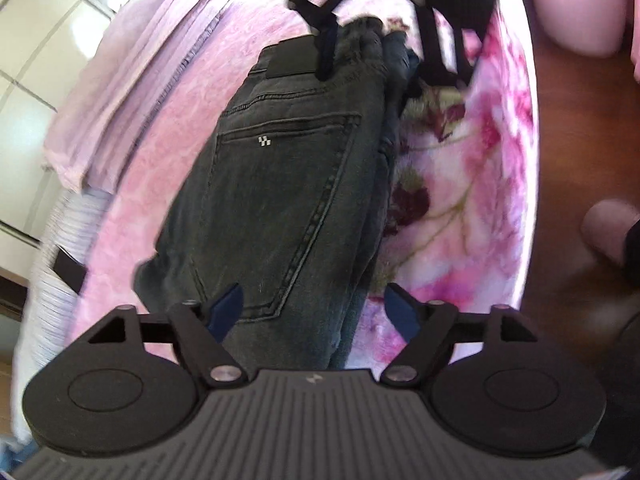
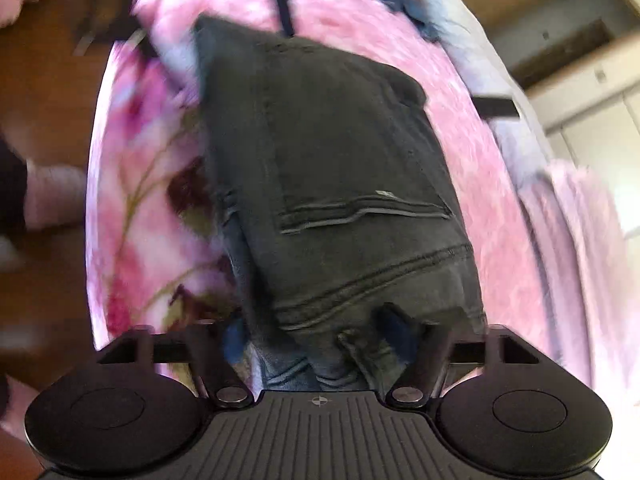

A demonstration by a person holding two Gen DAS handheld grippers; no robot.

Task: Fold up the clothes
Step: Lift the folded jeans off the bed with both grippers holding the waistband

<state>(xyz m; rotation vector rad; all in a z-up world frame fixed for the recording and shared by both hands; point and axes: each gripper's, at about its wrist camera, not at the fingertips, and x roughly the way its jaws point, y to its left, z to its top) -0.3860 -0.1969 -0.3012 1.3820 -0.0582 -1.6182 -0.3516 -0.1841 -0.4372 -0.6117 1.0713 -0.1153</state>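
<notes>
Folded dark grey jeans (image 1: 288, 184) are laid flat on the pink floral blanket (image 1: 460, 208). Over opposite ends of the jeans, the left tongs (image 1: 316, 312) and right tongs (image 2: 316, 336) are held open and empty, seemingly ready for another fold.

My left gripper (image 1: 314, 314) is matt black plastic with ribbed grey housing, dull metal pivot pins and smooth blue pads (image 1: 228, 312). My right gripper (image 2: 316, 338) looks the same. The jeans (image 1: 276, 184) are faded charcoal denim, coarse, with raised stitched seams. Beneath lies a plush, fuzzy pink floral blanket (image 1: 472, 184). The floor (image 1: 580, 120) is glossy brown wood.
</notes>
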